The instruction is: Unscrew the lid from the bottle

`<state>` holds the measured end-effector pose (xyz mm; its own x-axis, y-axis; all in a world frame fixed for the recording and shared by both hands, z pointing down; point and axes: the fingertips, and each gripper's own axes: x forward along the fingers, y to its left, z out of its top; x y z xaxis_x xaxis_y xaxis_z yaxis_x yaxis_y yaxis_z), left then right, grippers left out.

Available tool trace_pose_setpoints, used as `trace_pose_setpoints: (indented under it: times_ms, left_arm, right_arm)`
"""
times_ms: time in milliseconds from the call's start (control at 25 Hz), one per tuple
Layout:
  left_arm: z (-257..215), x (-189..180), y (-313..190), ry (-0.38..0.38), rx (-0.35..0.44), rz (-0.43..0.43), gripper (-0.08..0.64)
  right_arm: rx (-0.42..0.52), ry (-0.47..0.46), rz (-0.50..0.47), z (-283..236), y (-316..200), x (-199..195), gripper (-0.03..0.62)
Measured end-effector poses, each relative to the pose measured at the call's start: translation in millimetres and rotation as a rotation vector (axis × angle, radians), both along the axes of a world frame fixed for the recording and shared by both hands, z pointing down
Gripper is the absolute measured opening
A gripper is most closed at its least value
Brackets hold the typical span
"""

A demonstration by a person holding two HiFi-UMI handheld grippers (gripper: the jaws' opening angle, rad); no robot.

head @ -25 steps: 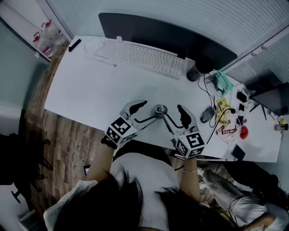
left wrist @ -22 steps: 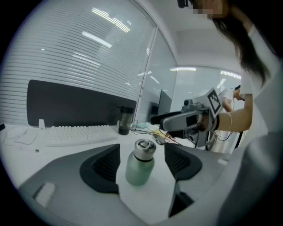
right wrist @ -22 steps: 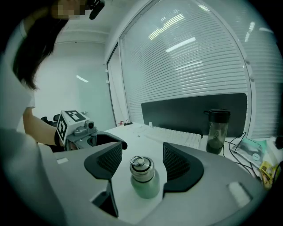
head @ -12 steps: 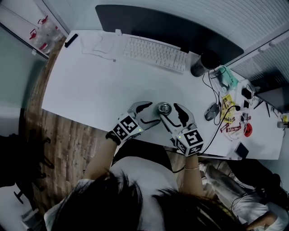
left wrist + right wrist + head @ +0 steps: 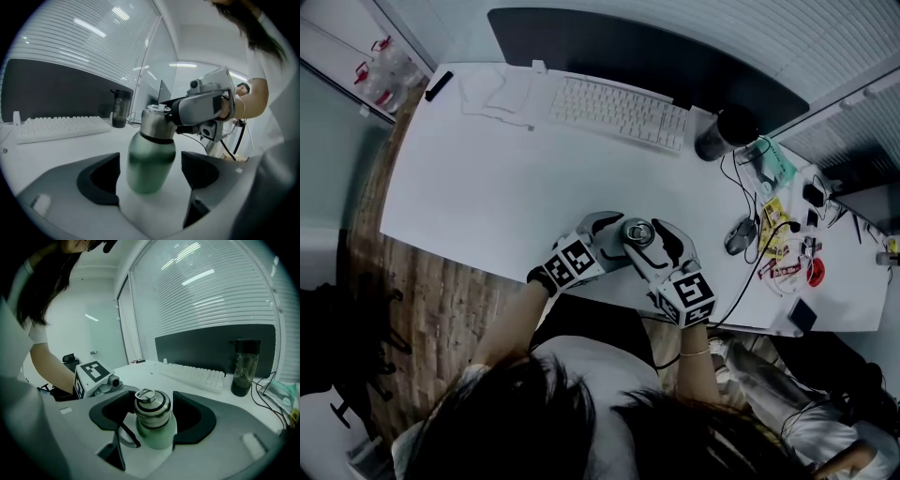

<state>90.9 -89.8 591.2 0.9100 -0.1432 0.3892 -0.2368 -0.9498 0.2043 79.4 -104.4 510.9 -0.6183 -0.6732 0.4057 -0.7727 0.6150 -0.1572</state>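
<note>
A green bottle with a steel lid stands near the white desk's front edge. In the left gripper view its green body sits tilted and blurred between my left gripper's jaws. Those jaws are opening, with a gap on each side. In the right gripper view my right gripper is shut on the ringed steel lid, with the pads tight against it. From the head view, the left gripper and right gripper flank the bottle closely.
A white keyboard lies before a dark monitor at the back. A dark tumbler stands right of it. A mouse, cables and small items crowd the desk's right end. The person's body is close below the edge.
Both grippers have come in from either side until they hug the bottle. The right jaws have closed round the lid.
</note>
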Motion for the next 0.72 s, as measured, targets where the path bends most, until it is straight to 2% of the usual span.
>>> trace_pose_setpoints:
  times_ms: [360, 720]
  left_arm:
    - [3.8, 11.9, -3.0, 0.005, 0.029, 0.030, 0.430]
    - [4.9, 10.8, -3.0, 0.001, 0.037, 0.112, 0.408]
  right_arm:
    - [0.035, 0.017, -0.004, 5.8, -6.8, -3.0, 0.261]
    - [0.036, -0.051, -0.080, 5.2, -6.1, -3.0, 0.260]
